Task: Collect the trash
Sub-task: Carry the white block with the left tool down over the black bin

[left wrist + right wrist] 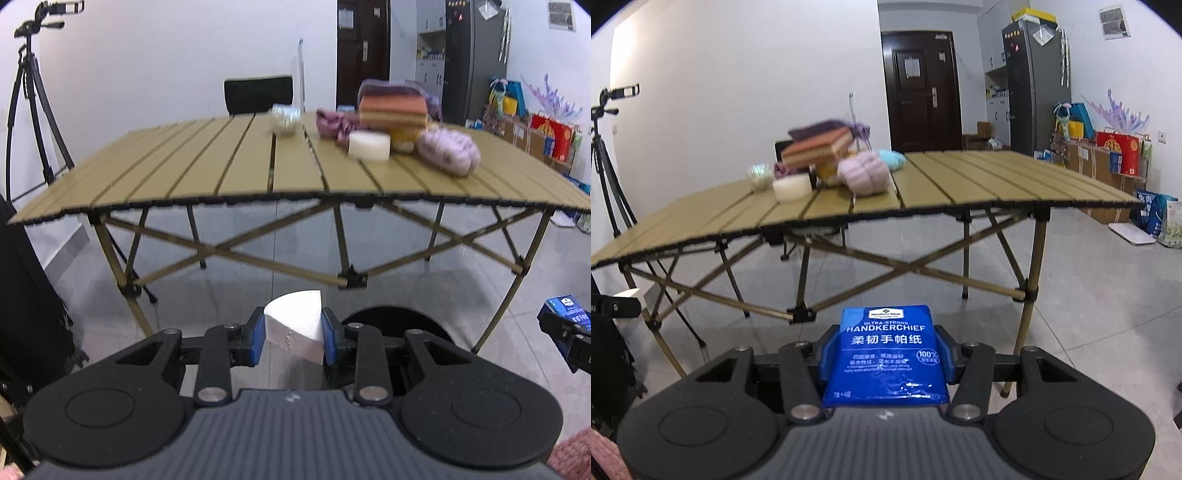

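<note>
My left gripper (293,330) is shut on a white foam wedge (291,314), with the blue pads pressing on both its sides. My right gripper (886,354) is shut on a blue handkerchief-paper pack (886,343), held flat between its pads. Both hang in front of a folding slatted table (184,166), below the level of its top. In the left wrist view the right gripper with its blue pack (563,312) shows at the right edge. On the table lie a white foam disc (369,146) and a crumpled foil ball (284,118).
Stacked folded towels (393,107) and purple cloth bundles (448,151) sit on the table's far right. A dark round shape (391,317) lies on the floor just past my left fingers. A camera tripod (29,110) stands left, a black chair (258,94) behind the table, and boxes and bags (1115,155) along the right wall.
</note>
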### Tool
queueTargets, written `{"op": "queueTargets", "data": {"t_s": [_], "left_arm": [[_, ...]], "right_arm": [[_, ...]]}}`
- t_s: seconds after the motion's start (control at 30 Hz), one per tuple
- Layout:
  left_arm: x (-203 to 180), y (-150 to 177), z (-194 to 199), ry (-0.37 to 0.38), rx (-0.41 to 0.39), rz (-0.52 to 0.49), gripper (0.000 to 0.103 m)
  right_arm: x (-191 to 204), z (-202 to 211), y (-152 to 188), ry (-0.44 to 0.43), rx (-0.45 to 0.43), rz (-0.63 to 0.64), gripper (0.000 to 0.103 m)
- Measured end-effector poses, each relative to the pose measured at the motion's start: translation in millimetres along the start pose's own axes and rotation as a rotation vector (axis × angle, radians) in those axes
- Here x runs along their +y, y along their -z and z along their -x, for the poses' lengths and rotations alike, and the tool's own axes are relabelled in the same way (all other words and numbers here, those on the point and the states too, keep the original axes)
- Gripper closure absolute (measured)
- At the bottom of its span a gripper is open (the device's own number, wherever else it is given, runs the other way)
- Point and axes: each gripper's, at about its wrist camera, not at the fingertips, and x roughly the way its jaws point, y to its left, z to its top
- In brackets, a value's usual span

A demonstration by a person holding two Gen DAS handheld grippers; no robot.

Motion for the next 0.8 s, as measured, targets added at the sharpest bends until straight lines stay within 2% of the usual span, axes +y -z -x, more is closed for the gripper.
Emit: {"op": "queueTargets", "data": {"t_s": [0.43,0.8], "left_arm": [[5,28,-63,-0.005,0.179,0.012,0.072],[1,37,-101,-0.003,0.294,0.010,0.072]], "right_arm": [[-13,-40,27,0.054,0.119,-0.012,0.052],[-27,-69,41,0.095,0.194,-0.030,0.052]]}}
